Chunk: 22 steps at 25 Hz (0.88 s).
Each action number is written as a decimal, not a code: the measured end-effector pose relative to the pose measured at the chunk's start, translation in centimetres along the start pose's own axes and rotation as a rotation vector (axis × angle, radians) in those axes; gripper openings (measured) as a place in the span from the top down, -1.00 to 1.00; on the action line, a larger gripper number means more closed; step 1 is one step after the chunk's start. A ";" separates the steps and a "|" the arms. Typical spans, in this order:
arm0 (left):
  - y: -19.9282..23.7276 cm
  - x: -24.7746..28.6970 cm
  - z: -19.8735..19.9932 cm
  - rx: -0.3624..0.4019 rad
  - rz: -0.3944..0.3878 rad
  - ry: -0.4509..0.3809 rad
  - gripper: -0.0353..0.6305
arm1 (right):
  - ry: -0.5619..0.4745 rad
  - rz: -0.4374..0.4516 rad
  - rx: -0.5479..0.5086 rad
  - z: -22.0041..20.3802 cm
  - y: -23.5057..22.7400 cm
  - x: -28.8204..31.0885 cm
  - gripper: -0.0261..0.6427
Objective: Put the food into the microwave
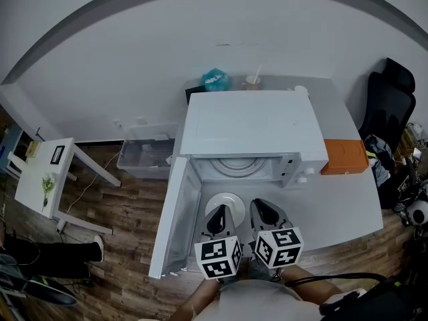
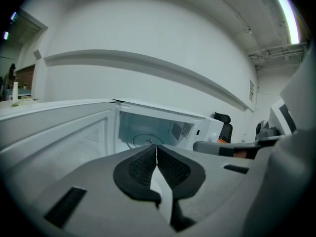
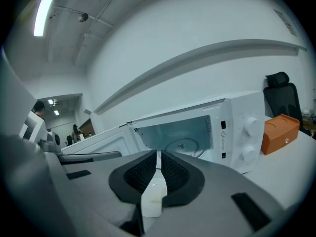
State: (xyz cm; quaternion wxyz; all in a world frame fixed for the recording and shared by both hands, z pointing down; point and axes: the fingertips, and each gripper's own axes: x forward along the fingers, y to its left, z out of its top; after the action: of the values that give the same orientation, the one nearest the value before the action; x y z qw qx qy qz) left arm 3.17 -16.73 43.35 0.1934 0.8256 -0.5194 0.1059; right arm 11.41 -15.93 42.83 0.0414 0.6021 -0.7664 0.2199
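Note:
A white microwave (image 1: 247,129) stands on the grey table (image 1: 334,212) with its door (image 1: 175,212) swung open to the left and its glass turntable (image 1: 234,167) bare. Just in front of the opening is a white plate (image 1: 225,202); I cannot make out any food on it. My left gripper (image 1: 217,221) is shut on the plate's near left rim and my right gripper (image 1: 264,214) on its near right rim. In the left gripper view the white rim (image 2: 159,184) is pinched between the pads; in the right gripper view the rim (image 3: 153,196) shows likewise, facing the cavity.
An orange box (image 1: 344,157) sits against the microwave's right side. A teal bag (image 1: 215,80) and a cup (image 1: 253,81) stand behind it. On the floor to the left are a clear plastic bin (image 1: 144,156) and a small white table (image 1: 43,176). A black chair (image 1: 388,105) is at the right.

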 end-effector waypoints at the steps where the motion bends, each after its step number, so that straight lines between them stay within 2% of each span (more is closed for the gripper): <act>1: 0.0 0.0 -0.2 -0.002 0.003 0.005 0.90 | 0.006 0.005 -0.001 -0.2 0.0 0.1 0.86; 3: 0.1 -0.1 -0.7 -0.010 0.007 0.015 0.88 | 0.020 0.013 0.000 -0.6 -0.1 0.3 0.86; 6: 0.5 0.0 -1.5 -0.029 0.014 0.036 0.74 | 0.039 0.024 0.001 -1.1 -0.2 0.8 0.86; 12: 2.0 0.5 -3.7 -0.053 0.066 0.083 0.73 | 0.082 0.045 0.007 -2.9 -0.4 2.3 0.82; 22: 5.7 2.2 -9.1 -0.123 0.175 0.160 0.73 | 0.185 0.033 0.025 -8.5 -3.1 5.3 0.81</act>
State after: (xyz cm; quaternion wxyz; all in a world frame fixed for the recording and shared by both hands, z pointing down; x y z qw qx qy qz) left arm -0.81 -16.81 53.56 0.2747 0.7526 -0.5778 0.1557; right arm 11.18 -18.00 53.08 0.1008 0.5669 -0.7664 0.2848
